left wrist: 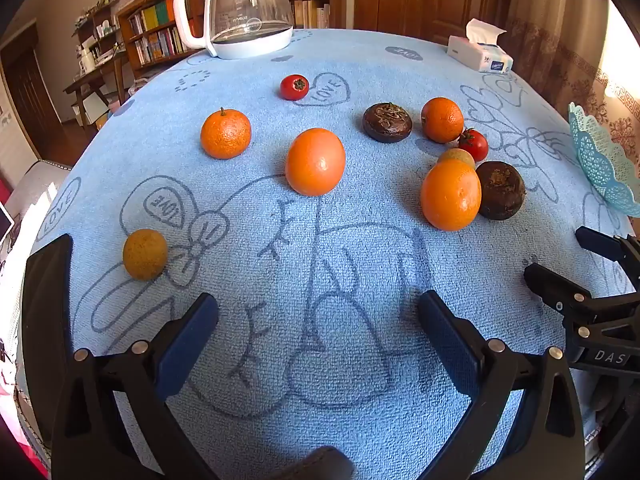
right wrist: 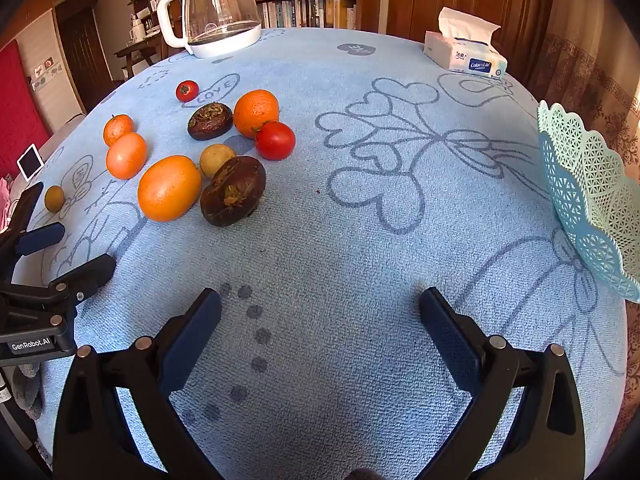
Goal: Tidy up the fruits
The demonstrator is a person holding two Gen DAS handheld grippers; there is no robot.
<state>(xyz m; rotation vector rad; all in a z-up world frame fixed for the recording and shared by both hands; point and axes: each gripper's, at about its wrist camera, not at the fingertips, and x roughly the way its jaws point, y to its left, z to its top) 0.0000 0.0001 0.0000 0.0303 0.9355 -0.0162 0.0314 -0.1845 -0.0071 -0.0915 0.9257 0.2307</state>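
Several fruits lie loose on the blue towel-covered table [left wrist: 320, 272]: oranges [left wrist: 315, 161] [right wrist: 169, 188], tangerines [left wrist: 225, 133] [right wrist: 256, 112], two dark brown mangosteens [left wrist: 387, 122] [right wrist: 233, 191], red tomatoes [left wrist: 294, 87] [right wrist: 275, 140] and small tan longans [left wrist: 145, 254] [right wrist: 216, 159]. A light-blue lattice basket [right wrist: 592, 200] stands at the right edge; it also shows in the left wrist view [left wrist: 600, 160]. My left gripper [left wrist: 318, 328] is open and empty, low over the cloth near the front. My right gripper [right wrist: 320, 328] is open and empty, right of the fruit.
A glass kettle with a white handle [left wrist: 248, 12] stands at the table's far side, and a tissue box [right wrist: 464, 54] at the far right. The right gripper [left wrist: 568, 268] shows at the right of the left wrist view. Bookshelves and a wooden door stand behind.
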